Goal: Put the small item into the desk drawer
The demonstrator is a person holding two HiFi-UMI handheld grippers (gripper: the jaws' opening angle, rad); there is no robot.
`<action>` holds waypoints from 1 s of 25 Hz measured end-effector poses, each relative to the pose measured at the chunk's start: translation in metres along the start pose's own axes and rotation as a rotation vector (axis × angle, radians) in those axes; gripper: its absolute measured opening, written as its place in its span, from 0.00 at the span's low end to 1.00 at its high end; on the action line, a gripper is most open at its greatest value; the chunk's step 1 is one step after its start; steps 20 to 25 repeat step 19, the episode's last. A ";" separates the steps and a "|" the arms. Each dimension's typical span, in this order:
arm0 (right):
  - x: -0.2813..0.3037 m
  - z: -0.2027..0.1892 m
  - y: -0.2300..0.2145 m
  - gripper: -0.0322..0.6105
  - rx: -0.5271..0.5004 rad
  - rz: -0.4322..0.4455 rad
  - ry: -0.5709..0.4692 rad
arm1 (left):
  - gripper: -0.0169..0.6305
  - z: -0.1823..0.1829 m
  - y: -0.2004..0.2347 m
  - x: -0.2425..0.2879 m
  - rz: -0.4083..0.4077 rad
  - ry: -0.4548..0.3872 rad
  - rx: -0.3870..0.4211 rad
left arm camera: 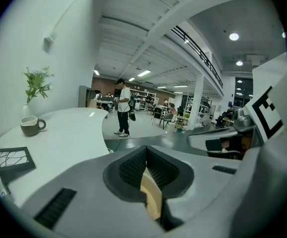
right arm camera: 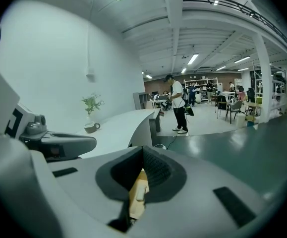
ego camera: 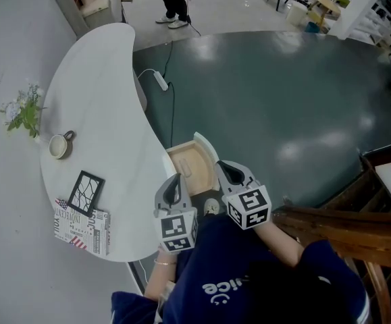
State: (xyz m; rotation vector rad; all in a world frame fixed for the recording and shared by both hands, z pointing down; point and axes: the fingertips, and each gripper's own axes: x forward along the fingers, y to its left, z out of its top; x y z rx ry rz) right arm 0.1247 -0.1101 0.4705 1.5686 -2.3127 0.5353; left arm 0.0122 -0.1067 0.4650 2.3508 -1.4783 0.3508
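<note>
The small item (ego camera: 186,170), a pale short bar, lies on the wooden floor of the open desk drawer (ego camera: 179,155), near the drawer's middle and touching neither gripper. In the right gripper view it shows again (right arm camera: 137,193) through the notch below the pads, its long axis running roughly away from the camera, in line with the jaws; its exact heading in the drawer is hard to fix.

Just beside the drawer's near edge, the right gripper (ego camera: 223,167) has its jaws pressed together on nothing, tips close to the drawer's white curved front panel (ego camera: 207,147). The left gripper (ego camera: 174,179) sits on the other side of that near edge, toward the desk (ego camera: 94,100), jaws likewise together and empty.

With the item already inside, what remains is probably shutting the drawer. That turns on the front panel: it stands outward from the desk, and the right gripper is the nearer one to push it back in.
</note>
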 end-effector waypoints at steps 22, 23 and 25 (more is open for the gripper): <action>0.002 -0.010 0.007 0.06 -0.016 0.017 0.018 | 0.03 -0.006 0.004 -0.003 0.019 0.017 -0.024; 0.002 -0.010 0.007 0.06 -0.016 0.017 0.018 | 0.03 -0.006 0.004 -0.003 0.019 0.017 -0.024; 0.002 -0.010 0.007 0.06 -0.016 0.017 0.018 | 0.03 -0.006 0.004 -0.003 0.019 0.017 -0.024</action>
